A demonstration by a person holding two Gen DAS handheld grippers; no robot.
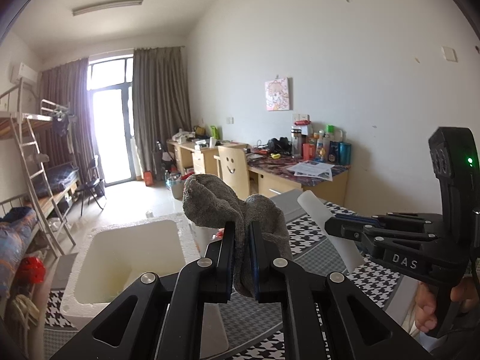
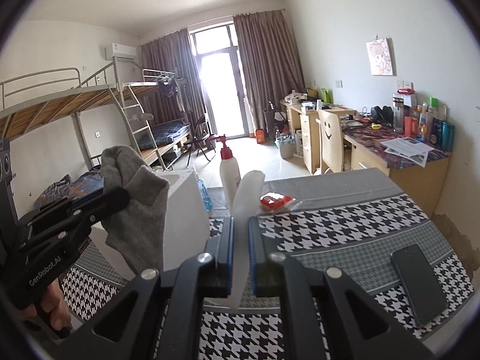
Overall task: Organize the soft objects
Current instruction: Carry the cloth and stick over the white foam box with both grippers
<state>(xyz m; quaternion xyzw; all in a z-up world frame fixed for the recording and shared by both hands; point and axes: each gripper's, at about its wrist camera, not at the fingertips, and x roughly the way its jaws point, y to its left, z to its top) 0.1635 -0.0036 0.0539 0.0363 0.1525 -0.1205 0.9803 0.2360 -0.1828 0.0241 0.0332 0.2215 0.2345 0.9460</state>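
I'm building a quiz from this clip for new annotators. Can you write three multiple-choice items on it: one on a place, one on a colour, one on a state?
1. Where is the dark phone?
A. on the houndstooth cloth
B. in the foam box
C. on the bunk bed

2. What colour is the sock?
A. red
B. grey
C. blue

3. How is the left gripper?
A. wide open
B. shut on nothing
C. shut on the sock

Answers: 1 A, it lies flat on the patterned cloth at right. 2 B, the knit is plain grey. 3 C, its pads pinch the sock between them.
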